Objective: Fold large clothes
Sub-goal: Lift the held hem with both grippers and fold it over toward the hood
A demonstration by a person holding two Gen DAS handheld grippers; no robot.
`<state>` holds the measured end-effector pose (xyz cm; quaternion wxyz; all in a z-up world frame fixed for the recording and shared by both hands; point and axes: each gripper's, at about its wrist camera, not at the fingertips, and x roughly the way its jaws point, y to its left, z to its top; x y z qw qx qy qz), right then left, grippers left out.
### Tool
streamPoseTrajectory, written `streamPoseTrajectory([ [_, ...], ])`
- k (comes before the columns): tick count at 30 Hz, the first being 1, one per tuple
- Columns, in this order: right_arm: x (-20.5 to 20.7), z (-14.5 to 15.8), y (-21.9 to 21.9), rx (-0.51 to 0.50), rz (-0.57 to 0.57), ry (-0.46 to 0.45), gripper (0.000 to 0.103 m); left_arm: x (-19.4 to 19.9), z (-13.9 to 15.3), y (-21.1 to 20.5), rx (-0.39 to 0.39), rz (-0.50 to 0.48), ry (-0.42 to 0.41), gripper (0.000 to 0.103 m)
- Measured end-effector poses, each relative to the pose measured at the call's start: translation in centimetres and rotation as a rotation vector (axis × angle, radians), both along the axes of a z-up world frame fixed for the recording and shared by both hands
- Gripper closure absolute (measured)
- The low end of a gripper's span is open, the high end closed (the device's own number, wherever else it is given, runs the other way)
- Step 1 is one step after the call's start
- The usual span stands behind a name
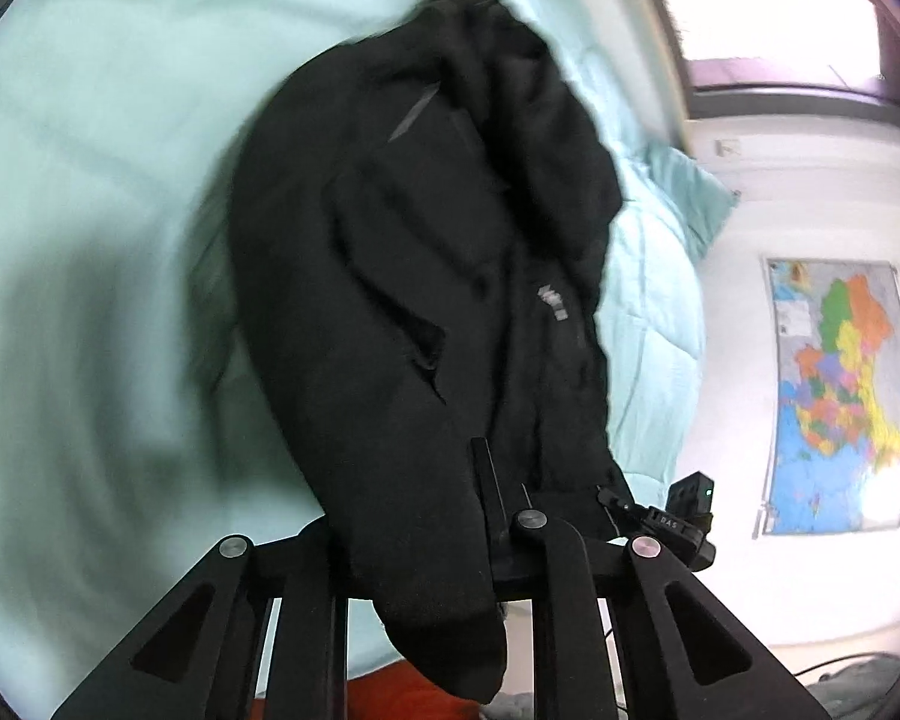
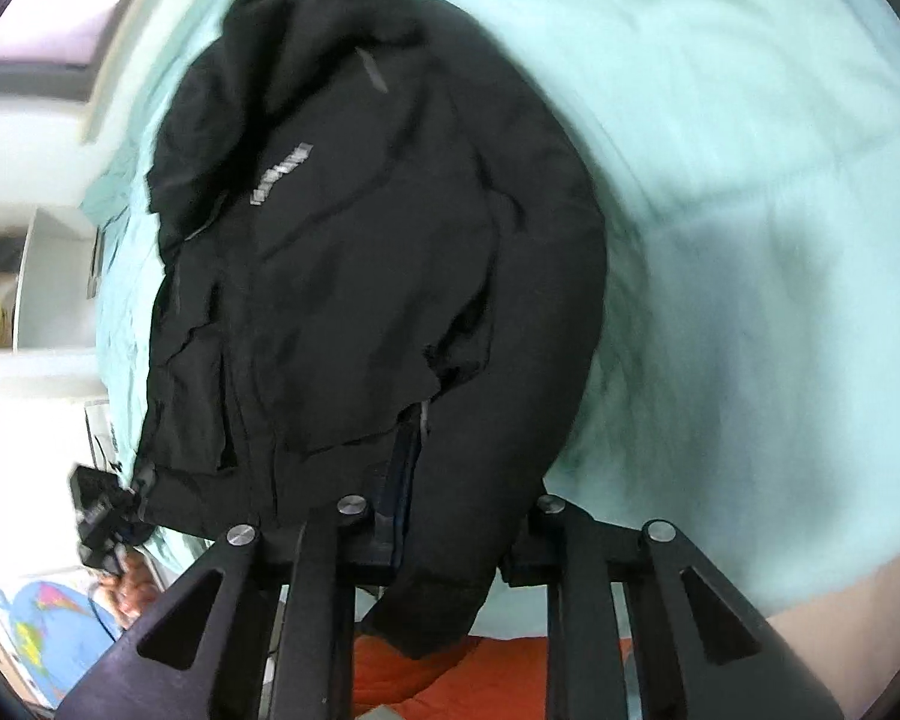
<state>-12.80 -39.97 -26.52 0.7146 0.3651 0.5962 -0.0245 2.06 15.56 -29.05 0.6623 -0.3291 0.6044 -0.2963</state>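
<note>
- My left hand-held gripper (image 1: 444,546) is clamped on the jacket (image 1: 426,276) hem, so I can lift that edge for a fold.
- The jacket lies mostly on the bed (image 1: 90,180), collar away from me.
- My right hand-held gripper (image 2: 450,540) pinches the hem too, keeping the edge level.
</note>
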Motion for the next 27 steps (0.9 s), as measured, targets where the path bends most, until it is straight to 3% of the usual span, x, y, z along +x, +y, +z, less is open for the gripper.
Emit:
streamPoseTrajectory([
  [6,2.8,4.8,-1.5,-0.032,0.001,-0.102,0.081,2.9,5.9,-1.0,-0.054,-0.005,-0.157,0.085],
  [15,7.7,12.9,-4.6,-0.097,-0.013,-0.308,0.081,8.5,13.2,-1.9,-0.094,0.061,-0.328,0.086],
  [22,13.6,17.2,-5.9,-0.156,0.018,-0.407,0.081,14.1,16.9,-3.4,-0.104,0.062,-0.416,0.086],
  [27,20.6,19.2,-7.9,-0.192,0.032,-0.445,0.081,21.2,18.3,-5.2,-0.103,0.079,-0.449,0.085],
])
